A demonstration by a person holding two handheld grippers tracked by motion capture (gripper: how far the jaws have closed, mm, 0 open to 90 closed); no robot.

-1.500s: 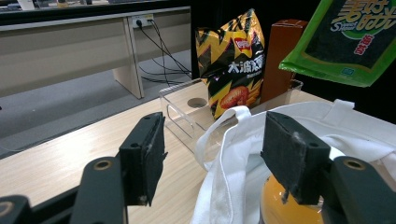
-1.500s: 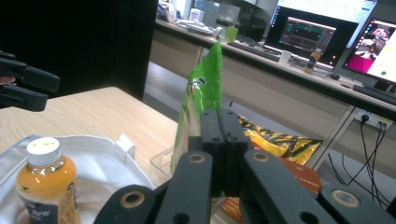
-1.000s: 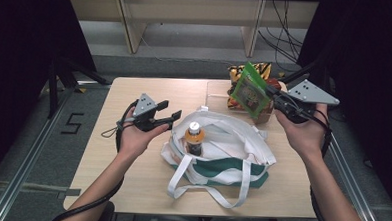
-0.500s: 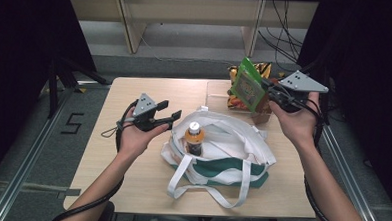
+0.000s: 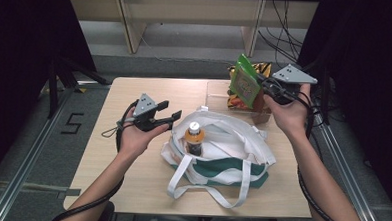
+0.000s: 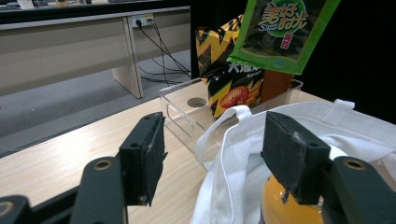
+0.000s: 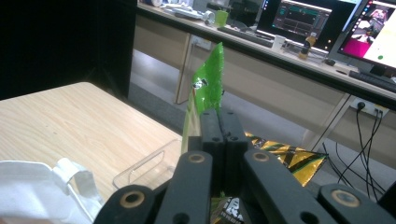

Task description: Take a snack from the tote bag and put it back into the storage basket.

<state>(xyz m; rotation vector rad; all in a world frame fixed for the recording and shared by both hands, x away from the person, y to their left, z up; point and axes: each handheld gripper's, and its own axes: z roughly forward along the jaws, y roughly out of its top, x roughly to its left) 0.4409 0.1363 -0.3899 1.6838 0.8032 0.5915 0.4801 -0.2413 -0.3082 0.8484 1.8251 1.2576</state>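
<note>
Now, line by line:
Green snack packet (image 5: 245,82): pinched in the right tool (image 5: 263,87), held up in the air above the clear plastic bin (image 5: 216,91) at the far right of the surface (image 5: 107,151); its long axis stands nearly upright, tilted a little.
Right tool: jaws fully closed on the packet's edge, as the right gripper view shows, the green film (image 7: 205,88) rising from between them.
Key relation: the white and green tote bag (image 5: 232,152) lies nearer the person and to the left of the packet; its open mouth faces up, so the packet would likely travel left, toward the person and down, judging from this layout.
Bag contents: an orange-capped bottle (image 5: 194,138) stands upright inside.
Left tool (image 5: 164,116): jaws wide, gripping nothing, just beside the bag's left rim; it is the nearer one to the bag.
Bin: a yellow and black chip bag (image 6: 229,74) leans inside it.
</note>
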